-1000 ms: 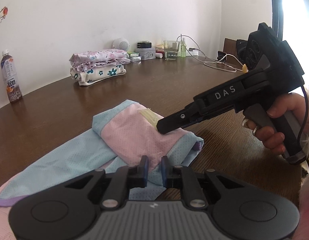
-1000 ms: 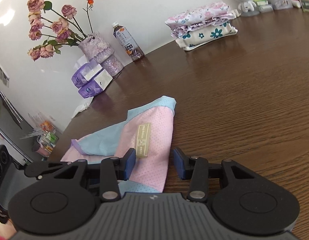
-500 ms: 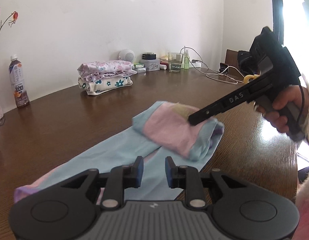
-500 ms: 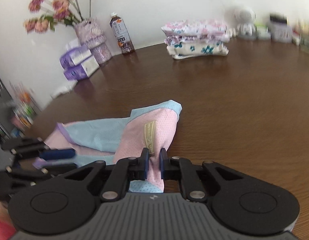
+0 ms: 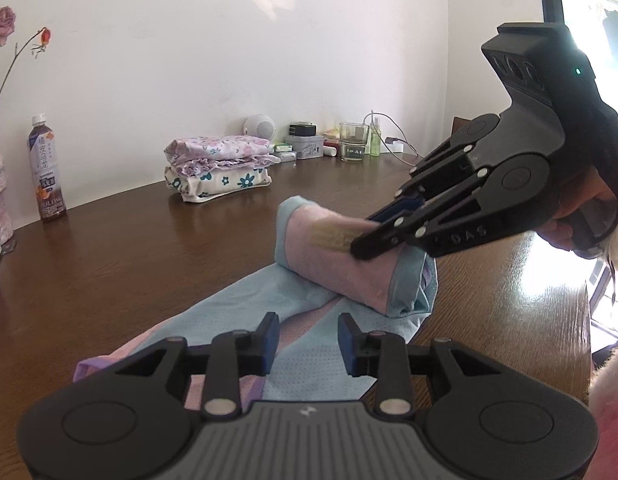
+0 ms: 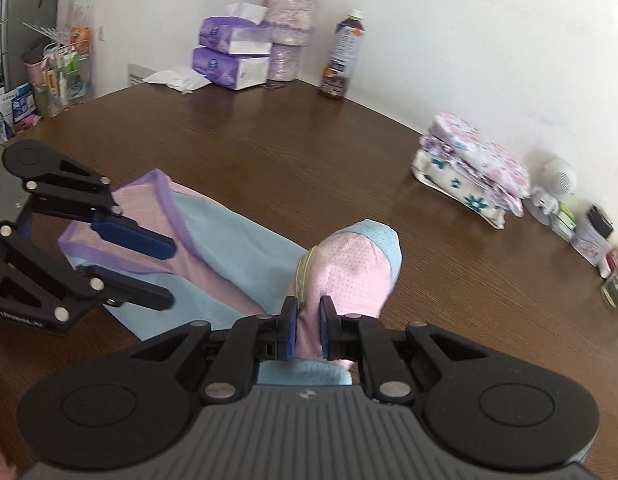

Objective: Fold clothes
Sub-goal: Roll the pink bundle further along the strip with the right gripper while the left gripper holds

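A pink and blue garment (image 5: 309,300) is lying on the brown table (image 5: 149,240), with one end being held up off the surface by the right gripper (image 6: 309,322). The jaws of that gripper are being pressed onto a fold of pink mesh cloth just beside a beige label (image 6: 303,276), so the raised end is curling over into a rounded hump. In the left wrist view the right gripper (image 5: 363,240) is seen from the side, gripped by a hand (image 5: 581,216), its tips being buried in the lifted fold.

The left gripper (image 5: 307,338) is being held low over the flat part of the garment, jaws spread apart and nothing being pinched between them. In the right wrist view it (image 6: 169,274) is being shown near the purple-edged end (image 6: 157,200) of the garment, which is lying flat on the table.

Further back, a stack of folded floral clothes (image 5: 219,168) is sitting well apart from the garment. A bottle (image 5: 45,172) is standing upright near the wall, and a vase (image 6: 289,40) and tissue packs (image 6: 233,52) are being seen beside it in the right wrist view.
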Demonstrator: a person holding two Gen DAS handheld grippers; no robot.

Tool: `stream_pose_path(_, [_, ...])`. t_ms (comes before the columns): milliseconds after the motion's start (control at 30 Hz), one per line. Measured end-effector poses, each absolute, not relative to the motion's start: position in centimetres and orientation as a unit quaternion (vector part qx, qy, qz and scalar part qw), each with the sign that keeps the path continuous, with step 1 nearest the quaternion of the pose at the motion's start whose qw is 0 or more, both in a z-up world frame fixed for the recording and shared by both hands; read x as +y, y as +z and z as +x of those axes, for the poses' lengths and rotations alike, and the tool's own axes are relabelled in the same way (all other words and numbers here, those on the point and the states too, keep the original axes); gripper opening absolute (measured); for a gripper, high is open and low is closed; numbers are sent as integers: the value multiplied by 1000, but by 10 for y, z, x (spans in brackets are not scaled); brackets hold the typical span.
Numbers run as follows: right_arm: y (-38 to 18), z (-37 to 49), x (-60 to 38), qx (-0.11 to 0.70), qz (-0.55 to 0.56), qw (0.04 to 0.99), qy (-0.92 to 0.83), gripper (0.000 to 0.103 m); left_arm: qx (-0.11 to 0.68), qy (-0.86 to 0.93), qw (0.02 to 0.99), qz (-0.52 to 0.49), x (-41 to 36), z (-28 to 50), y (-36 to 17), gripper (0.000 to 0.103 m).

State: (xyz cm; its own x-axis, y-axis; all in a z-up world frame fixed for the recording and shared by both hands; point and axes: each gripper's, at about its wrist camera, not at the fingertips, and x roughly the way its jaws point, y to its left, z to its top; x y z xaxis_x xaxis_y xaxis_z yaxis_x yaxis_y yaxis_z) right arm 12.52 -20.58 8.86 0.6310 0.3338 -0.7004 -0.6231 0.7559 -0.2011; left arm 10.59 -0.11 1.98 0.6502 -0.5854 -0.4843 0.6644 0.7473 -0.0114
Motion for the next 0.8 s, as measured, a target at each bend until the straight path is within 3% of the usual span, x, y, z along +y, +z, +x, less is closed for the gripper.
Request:
stream_pose_path(233, [71,132,-180,357,-176,867,301,13,241,-329,911,62,15,108,17,35])
stream_pose_path(467, [84,120,-212,342,-69,880,322,24,251,-320,913,38,22,113,17,36])
stream_pose_path(800, [56,105,-241,331,-89,899,271,24,238,-366,898,61,-26,106,25,36])
